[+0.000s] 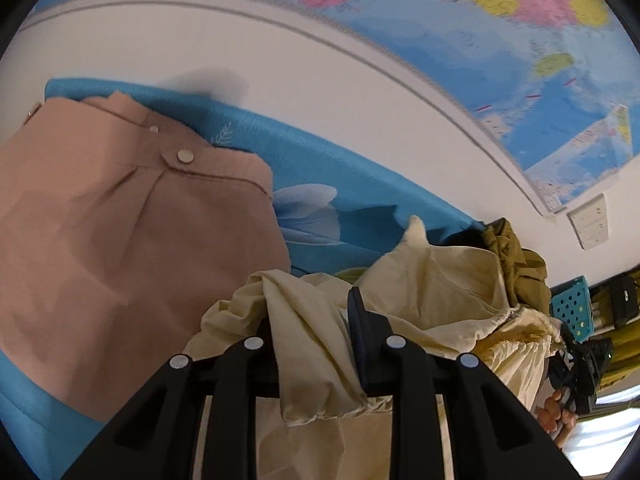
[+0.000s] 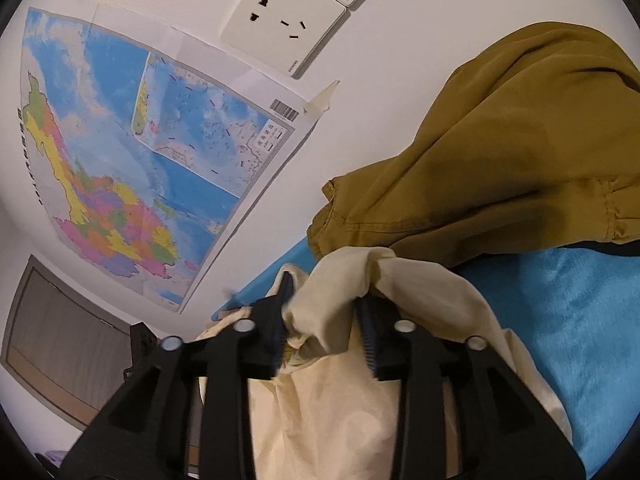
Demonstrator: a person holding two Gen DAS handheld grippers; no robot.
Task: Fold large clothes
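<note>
Left gripper (image 1: 310,316): jaws clamped on a fold of the cream garment (image 1: 432,292), bunched on the blue floral sheet (image 1: 320,168).
Right gripper (image 2: 322,316): jaws parted, cream cloth loose between.
Left view only: flat pink garment (image 1: 120,220), snap buttons.
Right view only: wall socket (image 2: 284,20); crumpled olive garment (image 2: 500,140).

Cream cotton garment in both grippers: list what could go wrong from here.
1. The cream cotton garment sits bunched between the right gripper jaws, which look parted, so it may slip out.
2. The left gripper pinches only a thin fold, which could pull free.
3. The mustard cloth heap lies touching it and could get dragged along.
</note>
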